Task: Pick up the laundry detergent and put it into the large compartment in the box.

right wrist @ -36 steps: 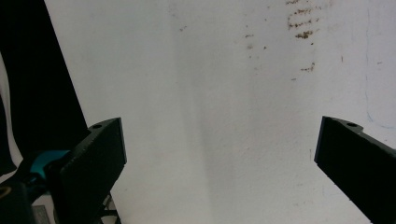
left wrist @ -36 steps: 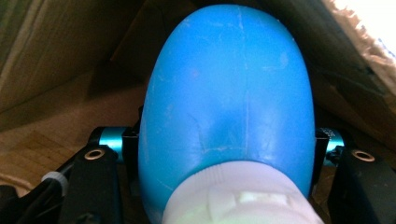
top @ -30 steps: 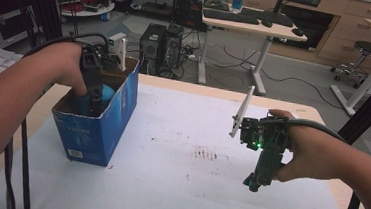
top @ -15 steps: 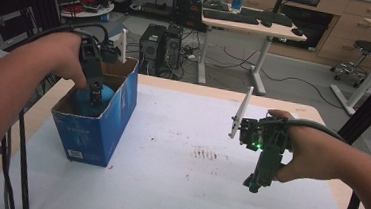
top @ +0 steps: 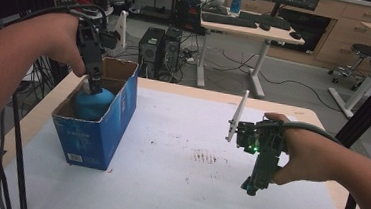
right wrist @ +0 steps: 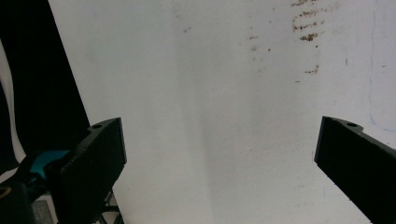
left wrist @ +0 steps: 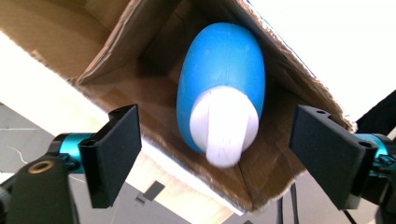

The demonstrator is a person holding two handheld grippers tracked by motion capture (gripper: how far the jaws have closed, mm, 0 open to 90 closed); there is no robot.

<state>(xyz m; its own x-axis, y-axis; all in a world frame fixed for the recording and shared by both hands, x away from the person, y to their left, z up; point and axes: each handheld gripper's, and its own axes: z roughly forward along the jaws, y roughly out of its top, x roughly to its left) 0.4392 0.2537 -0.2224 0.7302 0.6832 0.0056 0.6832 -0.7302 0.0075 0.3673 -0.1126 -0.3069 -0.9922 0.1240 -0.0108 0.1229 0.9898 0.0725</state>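
Observation:
A blue bottle with a white cap stands inside an open blue cardboard box at the table's left. My left gripper hangs just above the bottle's top, pointing down. In the left gripper view its jaws stand wide apart on either side of the blue bottle, touching nothing. My right gripper hovers low over the white table cover at the right, pointing down. Its jaws are spread wide with only bare white cover between them.
Brown stains mark the cover near the middle. The wooden table edge runs along the far side. Beyond it stand a desk, computer towers and an office stool. Cables trail from both grippers.
My left gripper has risen out of the box, leaving the blue bottle standing inside. The right gripper has stayed where it was.

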